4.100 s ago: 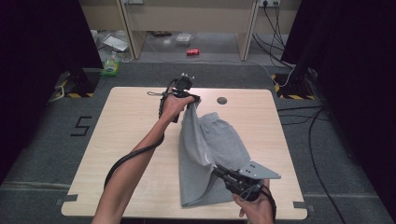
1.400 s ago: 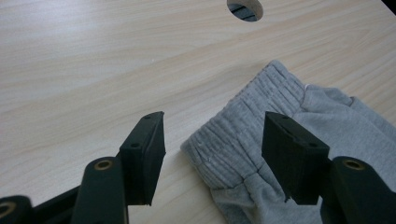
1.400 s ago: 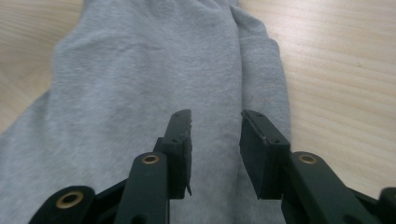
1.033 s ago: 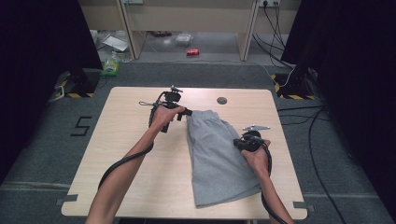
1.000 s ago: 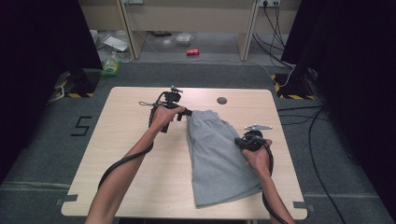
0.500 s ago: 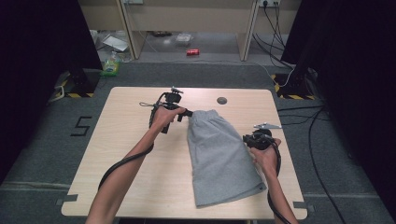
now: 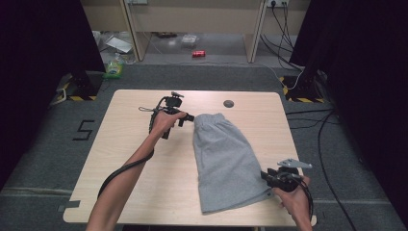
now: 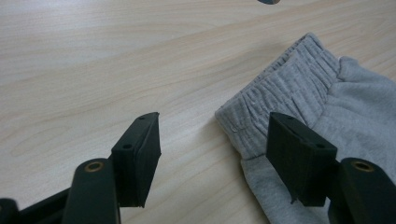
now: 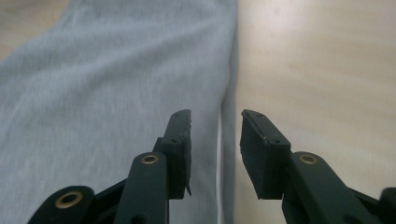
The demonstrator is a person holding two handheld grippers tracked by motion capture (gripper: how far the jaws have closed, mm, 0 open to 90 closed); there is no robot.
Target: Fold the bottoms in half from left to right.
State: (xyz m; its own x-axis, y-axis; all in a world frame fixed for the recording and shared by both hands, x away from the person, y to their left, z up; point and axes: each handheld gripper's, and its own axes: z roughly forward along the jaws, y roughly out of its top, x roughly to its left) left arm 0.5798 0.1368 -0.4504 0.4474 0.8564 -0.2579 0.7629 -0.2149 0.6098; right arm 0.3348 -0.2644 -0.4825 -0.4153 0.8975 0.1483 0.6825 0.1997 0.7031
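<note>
Shorts (image 7: pixel 224 160) lie flat toward the bench's (image 7: pixel 134 154) right edge; your right tool (image 7: pixel 267 177), jaws just opening, straddles their hem unclamped, left tool (image 7: pixel 188 117) wide.

Left gripper (image 8: pixel 212 158) over waistband corner of grey fabric shorts (image 8: pixel 299 102).
Black jaws spread wide, nothing clamped; elastic ribbed waistband corner lies flat on the light wooden counter (image 8: pixel 93 60) between them, nearer the right jaw. Dark round object (image 8: pixel 268 1) at top edge.

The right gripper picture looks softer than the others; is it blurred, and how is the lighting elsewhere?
Right gripper view: grey shorts and table look smeared, jaws sharper. Left gripper view: crisp waistband ribbing, soft shadows under the jaws. High view: table evenly lit, dark surroundings.
</note>
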